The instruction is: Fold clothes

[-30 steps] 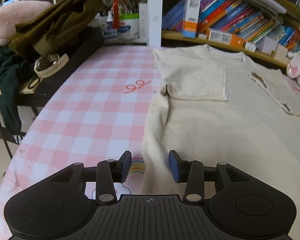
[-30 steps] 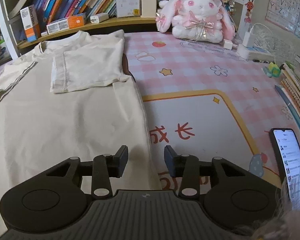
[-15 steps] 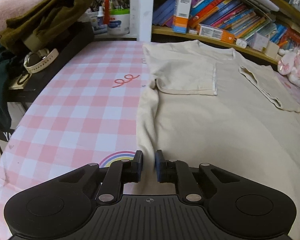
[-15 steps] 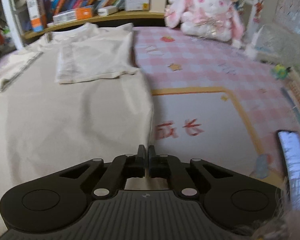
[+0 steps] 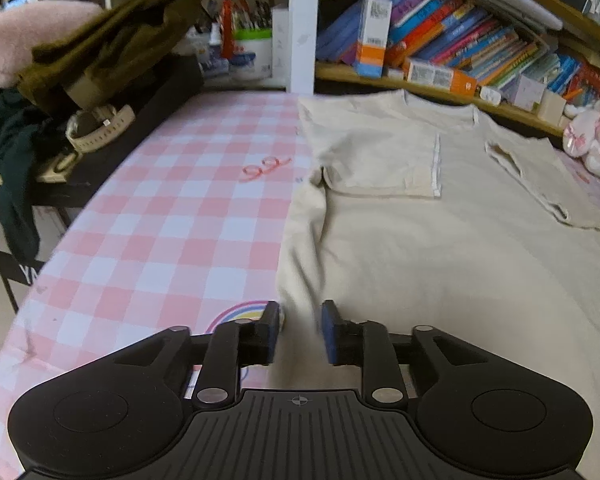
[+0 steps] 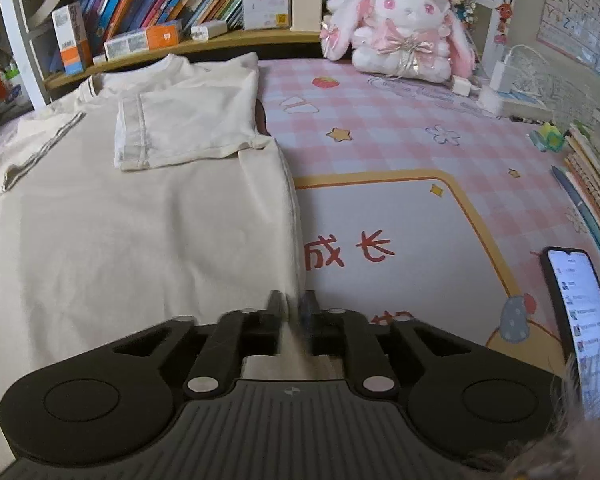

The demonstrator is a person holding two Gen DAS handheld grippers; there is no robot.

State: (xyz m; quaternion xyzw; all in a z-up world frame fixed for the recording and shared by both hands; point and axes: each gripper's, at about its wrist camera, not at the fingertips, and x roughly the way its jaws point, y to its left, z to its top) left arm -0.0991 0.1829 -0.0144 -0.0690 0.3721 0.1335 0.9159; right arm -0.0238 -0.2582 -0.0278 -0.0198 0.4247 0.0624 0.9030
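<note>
Cream shirt [image 5: 440,240] flat on my pink checked table [image 5: 172,216], both sleeves folded in.
My left gripper [image 5: 299,330] has just reopened, pads clear, shirt's side edge between them. My right gripper [image 6: 292,312], also just reopening, stands narrowly parted astride the opposite edge; phone [image 6: 576,328] lies nearby.

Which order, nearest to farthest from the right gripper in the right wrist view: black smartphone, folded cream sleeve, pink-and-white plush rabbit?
From the right gripper:
1. Black smartphone, far right on the mat.
2. Folded cream sleeve, upper left, on the shirt.
3. Pink-and-white plush rabbit, top, by the shelf.
</note>
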